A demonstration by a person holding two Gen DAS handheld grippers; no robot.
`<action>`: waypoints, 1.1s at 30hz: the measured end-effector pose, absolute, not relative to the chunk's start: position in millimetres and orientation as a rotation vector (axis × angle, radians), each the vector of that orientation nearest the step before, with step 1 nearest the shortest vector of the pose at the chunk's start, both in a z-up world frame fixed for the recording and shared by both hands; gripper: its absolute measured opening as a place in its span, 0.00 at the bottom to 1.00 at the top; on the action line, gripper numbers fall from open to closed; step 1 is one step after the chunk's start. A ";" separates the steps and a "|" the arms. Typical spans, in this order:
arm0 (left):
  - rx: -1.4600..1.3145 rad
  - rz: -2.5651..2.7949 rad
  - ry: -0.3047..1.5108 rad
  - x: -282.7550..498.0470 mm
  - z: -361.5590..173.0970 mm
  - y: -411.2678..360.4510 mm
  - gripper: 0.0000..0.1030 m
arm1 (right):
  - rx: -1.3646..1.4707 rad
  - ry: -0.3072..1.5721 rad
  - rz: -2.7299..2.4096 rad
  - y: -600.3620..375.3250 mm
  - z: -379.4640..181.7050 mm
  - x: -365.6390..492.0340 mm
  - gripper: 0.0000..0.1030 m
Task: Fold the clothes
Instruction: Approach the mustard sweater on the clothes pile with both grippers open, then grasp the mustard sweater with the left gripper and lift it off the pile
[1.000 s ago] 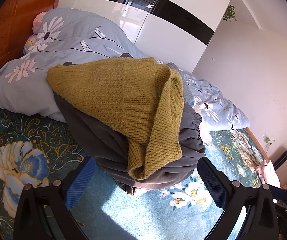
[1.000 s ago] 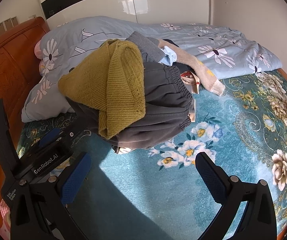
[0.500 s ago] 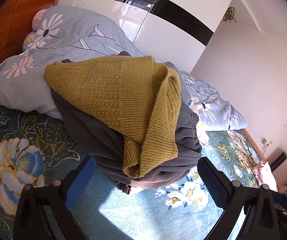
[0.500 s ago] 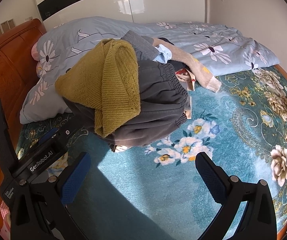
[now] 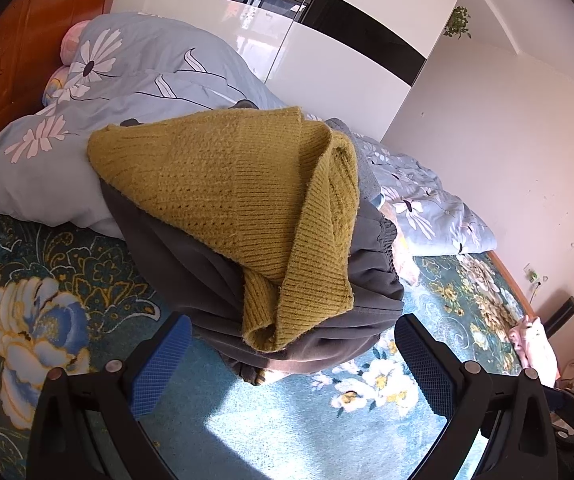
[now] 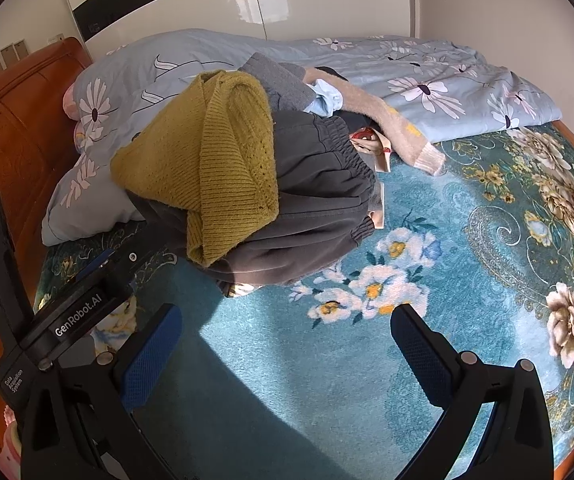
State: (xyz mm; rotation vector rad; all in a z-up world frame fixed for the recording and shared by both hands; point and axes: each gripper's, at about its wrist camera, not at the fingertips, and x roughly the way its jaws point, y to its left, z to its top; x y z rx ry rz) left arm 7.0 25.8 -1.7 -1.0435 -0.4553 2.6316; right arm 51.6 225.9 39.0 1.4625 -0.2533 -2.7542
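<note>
left gripper (image 5: 293,364): spread wide, empty | right gripper (image 6: 285,350): spread wide, empty | mustard sweater (image 5: 243,196) tops grey trousers (image 6: 311,200) on bed (image 6: 467,264), straight ahead of the left gripper, which looks nearer; cuff hangs toward it

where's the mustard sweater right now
The mustard sweater lies on top of the grey trousers in the clothes pile, centre of both wrist views, in front of the blue floral duvet.
</note>
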 end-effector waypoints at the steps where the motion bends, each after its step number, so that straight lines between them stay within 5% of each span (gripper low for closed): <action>1: -1.045 2.633 -0.450 6.9 -1.5 26.9 1.00 | 1.466 -0.255 -2.751 227.2 38.3 51.4 1.00; 9: -1.055 2.662 -0.388 -16.9 13.7 34.8 1.00 | 1.513 -0.304 -2.750 268.2 17.1 76.2 1.00; 18: -1.222 2.829 0.017 -123.6 24.0 95.8 1.00 | 1.609 -0.782 -2.860 391.7 -13.6 136.8 1.00; 25: -1.450 2.980 0.093 -185.6 6.2 111.3 0.98 | 1.636 -1.028 -2.901 445.5 -33.0 178.2 1.00; 27: -1.474 2.989 0.033 -190.2 4.6 103.1 0.90 | 1.653 -1.066 -2.896 452.9 -38.9 185.1 1.00; 31: -1.524 2.947 -0.072 -186.2 5.7 93.8 0.32 | 1.678 -1.117 -2.881 461.1 -46.8 195.2 1.00; 33: -1.501 2.985 -0.072 -177.9 15.2 88.9 0.20 | 1.674 -1.133 -2.873 462.7 -48.0 199.4 1.00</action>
